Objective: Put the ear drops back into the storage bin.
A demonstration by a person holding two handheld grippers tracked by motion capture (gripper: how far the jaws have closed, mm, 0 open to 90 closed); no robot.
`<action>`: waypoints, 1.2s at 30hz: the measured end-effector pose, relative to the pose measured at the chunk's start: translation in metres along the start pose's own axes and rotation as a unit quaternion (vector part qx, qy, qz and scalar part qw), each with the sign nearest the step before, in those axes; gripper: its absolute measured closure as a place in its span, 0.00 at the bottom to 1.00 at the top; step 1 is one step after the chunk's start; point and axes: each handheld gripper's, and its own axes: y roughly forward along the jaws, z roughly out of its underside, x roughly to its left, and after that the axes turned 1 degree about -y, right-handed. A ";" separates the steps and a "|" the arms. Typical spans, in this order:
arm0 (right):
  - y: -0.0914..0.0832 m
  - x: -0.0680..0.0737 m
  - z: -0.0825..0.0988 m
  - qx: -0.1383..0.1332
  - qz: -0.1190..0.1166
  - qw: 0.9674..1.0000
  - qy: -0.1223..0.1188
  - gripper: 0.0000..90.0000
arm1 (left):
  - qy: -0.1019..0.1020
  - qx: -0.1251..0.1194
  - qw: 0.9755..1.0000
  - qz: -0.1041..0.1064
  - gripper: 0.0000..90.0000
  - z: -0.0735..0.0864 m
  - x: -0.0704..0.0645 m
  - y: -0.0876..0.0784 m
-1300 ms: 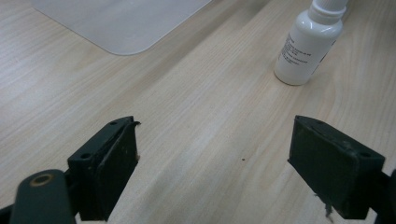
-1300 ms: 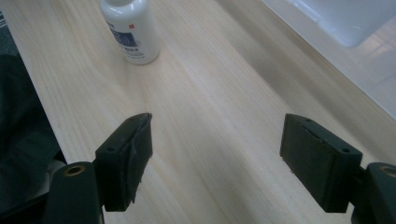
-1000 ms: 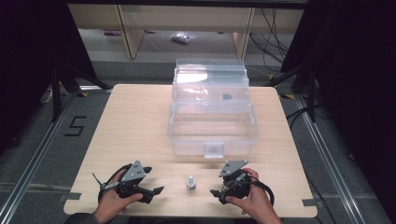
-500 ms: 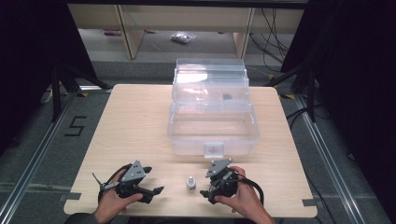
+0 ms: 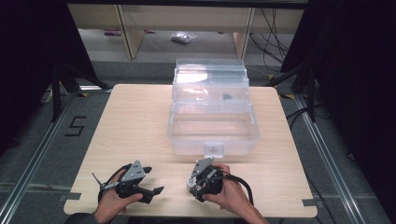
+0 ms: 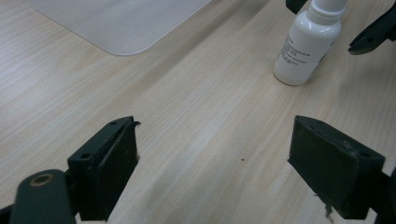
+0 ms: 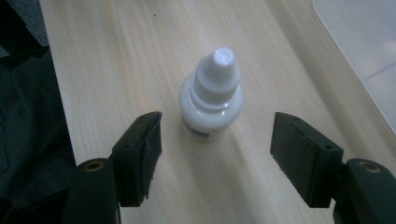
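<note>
Right gripper (image 5: pixel 192 183) slid left across the table (image 5: pixel 140 121) to the upright bottle (image 7: pixel 211 100) near the front edge, jaws just closing yet clear of it; left gripper (image 6: pixel 215 163) idle, wide open, empty; grasp looks imminent.

Bottle (image 7: pixel 212 105): glossy white plastic (smooth). Table (image 5: pixel 135 126): pale matt wood grain. Box (image 5: pixel 212 116): clear plastic. Gripper pads (image 7: pixel 144 149): matt black, scuffed.

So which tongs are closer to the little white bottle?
Right. The right tongs have the bottle between their open jaws, not touching. The left tongs sit off to its left, apart.
</note>
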 end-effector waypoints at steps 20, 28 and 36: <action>0.015 0.001 -0.016 0.036 -0.014 0.999 -0.011 0.55 | 0.000 -0.005 1.000 -0.005 0.17 0.000 0.000 0.001; 0.021 -0.001 -0.019 0.041 -0.023 0.999 -0.024 0.60 | -0.006 -0.011 1.000 -0.004 0.17 0.000 -0.002 0.002; 0.021 0.001 -0.022 0.051 -0.020 0.998 -0.028 0.67 | -0.013 -0.017 1.000 0.001 0.17 0.000 -0.002 0.002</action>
